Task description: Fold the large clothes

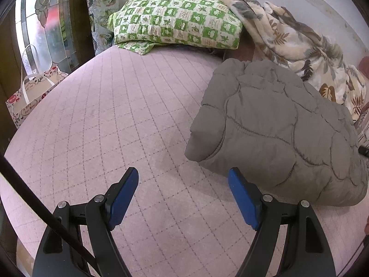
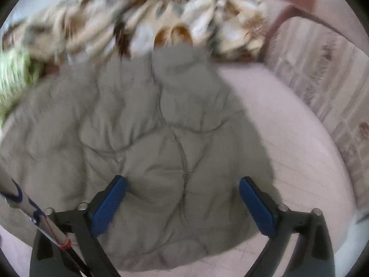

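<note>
Both claws stand wide with nothing between their blue pads. The left gripper (image 1: 183, 177) hangs over bare pink quilted bedcover (image 1: 115, 115); the right gripper (image 2: 183, 187) over the folded grey padded jacket (image 2: 150, 127), which lies beside a leaf-print blanket (image 1: 288, 34) and green pillow (image 1: 175, 20).

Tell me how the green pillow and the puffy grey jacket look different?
The green pillow has a green-and-white check with small pictures; the grey jacket is one plain colour with wavy stitch lines. The pillow lies at the far end of the pink bed cover, partly under the leafy blanket; the jacket lies nearer, folded into a bundle. Both look soft and padded and rest on the bed.
</note>
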